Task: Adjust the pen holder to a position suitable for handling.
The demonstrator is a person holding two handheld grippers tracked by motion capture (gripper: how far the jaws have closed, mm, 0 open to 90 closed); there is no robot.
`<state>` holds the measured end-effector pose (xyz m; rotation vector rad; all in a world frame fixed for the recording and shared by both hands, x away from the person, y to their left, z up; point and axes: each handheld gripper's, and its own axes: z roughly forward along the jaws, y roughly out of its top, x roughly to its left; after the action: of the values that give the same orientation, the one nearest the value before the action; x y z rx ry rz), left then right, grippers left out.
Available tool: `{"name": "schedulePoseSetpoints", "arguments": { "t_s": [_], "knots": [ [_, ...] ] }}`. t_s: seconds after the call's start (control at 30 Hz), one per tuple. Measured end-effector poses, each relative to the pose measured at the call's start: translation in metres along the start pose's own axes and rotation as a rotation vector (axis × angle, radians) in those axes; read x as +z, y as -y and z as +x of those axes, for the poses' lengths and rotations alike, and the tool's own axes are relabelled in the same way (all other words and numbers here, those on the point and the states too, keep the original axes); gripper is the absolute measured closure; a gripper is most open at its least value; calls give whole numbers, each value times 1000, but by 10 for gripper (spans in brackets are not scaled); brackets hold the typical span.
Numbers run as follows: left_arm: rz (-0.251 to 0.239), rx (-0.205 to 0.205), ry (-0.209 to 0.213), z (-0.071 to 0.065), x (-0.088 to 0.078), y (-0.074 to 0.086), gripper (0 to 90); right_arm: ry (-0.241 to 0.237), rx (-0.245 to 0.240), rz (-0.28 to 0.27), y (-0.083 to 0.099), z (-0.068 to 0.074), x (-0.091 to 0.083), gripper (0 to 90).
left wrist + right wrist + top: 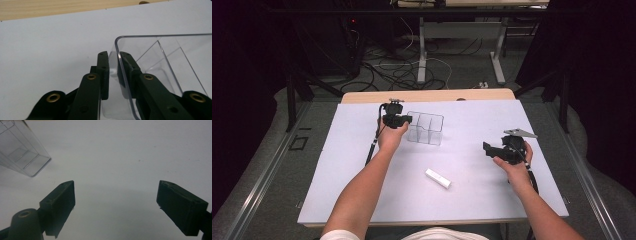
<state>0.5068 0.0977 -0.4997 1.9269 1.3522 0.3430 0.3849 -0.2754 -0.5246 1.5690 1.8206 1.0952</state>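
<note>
while the left gripper (113, 75) seemingly pinches the clear box's (426, 128) wall, the right gripper (116, 205) gapes wide.

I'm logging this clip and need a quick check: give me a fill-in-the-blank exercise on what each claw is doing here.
1. The left claw is shut on one ____ of the clear divided container.
2. The right claw has its jaws ____ and holds nothing.
3. The small white block lies on the white table cover, ____ from both claws.

Missing words: wall; open; apart
</note>
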Motion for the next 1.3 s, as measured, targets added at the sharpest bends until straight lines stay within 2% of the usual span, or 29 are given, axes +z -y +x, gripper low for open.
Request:
{"name": "schedulePoseSetpoints", "arguments": {
  "t_s": [0.1,0.23,0.4,0.63,0.87,1.3],
  "knots": [
    [9,17,-21,-5,-1,-1,838,1,4,0,0,0,0,146],
    [24,11,-28,-7,-4,-1,852,0,3,0,0,-1,0,146],
    [34,23,-51,-9,-8,1,866,-2,5,1,0,0,0,146],
    [34,4,-72,-7,-19,10,873,-1,2,2,0,0,-1,146],
    [51,-47,-61,-5,-30,20,874,-5,3,4,0,1,-1,146],
    [91,-82,-79,-16,-47,32,872,-8,0,6,1,1,-2,147]
  ]
}}
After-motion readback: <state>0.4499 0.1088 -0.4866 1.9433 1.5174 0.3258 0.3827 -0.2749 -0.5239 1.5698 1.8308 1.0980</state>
